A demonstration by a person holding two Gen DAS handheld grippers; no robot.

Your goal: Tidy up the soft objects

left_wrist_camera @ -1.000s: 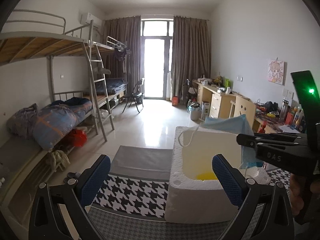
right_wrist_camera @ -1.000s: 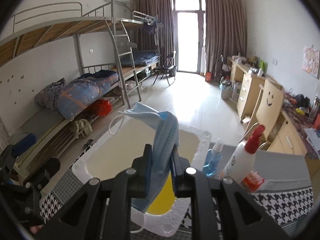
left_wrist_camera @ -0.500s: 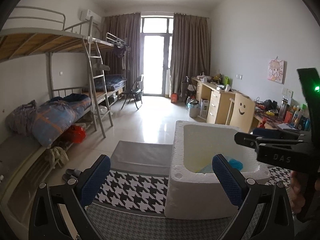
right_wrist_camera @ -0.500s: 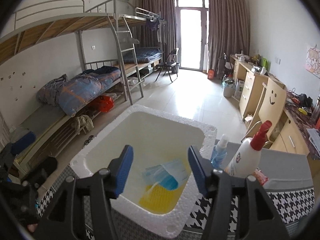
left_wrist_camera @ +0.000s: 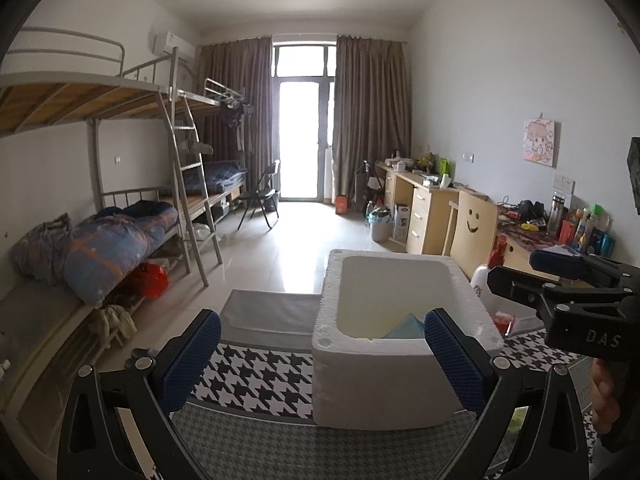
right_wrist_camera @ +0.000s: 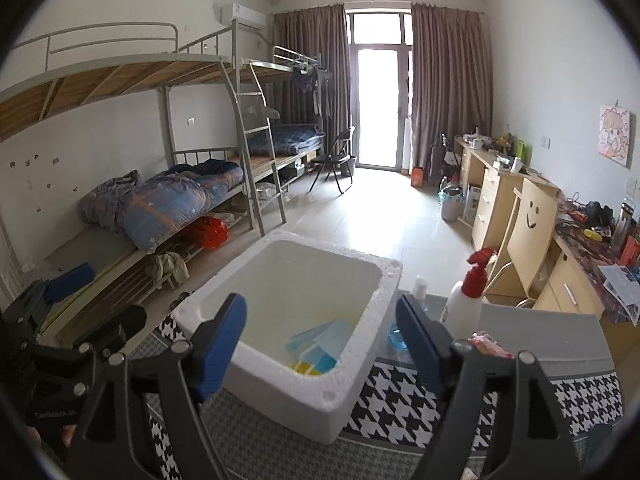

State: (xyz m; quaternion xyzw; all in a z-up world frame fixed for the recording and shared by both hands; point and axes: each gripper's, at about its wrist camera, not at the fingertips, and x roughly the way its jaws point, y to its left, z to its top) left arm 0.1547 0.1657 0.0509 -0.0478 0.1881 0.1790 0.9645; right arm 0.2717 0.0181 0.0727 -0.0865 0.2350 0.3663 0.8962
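Observation:
A white foam box (right_wrist_camera: 360, 384) stands on the houndstooth cloth; it also shows in the left wrist view (left_wrist_camera: 384, 388). Blue face masks (right_wrist_camera: 324, 338) lie inside it on something yellow (right_wrist_camera: 301, 367); in the left wrist view only a blue corner (left_wrist_camera: 406, 326) shows. My right gripper (right_wrist_camera: 320, 344) is open and empty, above the box's near side. My left gripper (left_wrist_camera: 320, 360) is open and empty, in front of the box. The right gripper also shows at the right of the left wrist view (left_wrist_camera: 560, 280).
A white spray bottle with a red head (right_wrist_camera: 466, 296) and a blue-liquid bottle (right_wrist_camera: 400, 328) stand right of the box. A grey folded cloth (left_wrist_camera: 272, 312) lies behind it. A pink packet (right_wrist_camera: 490, 344) lies near the right finger. Bunk beds left, desks right.
My right gripper opened and let the blue mask drop into the foam box, then drew back and up. My left gripper stayed open and shifted back slightly.

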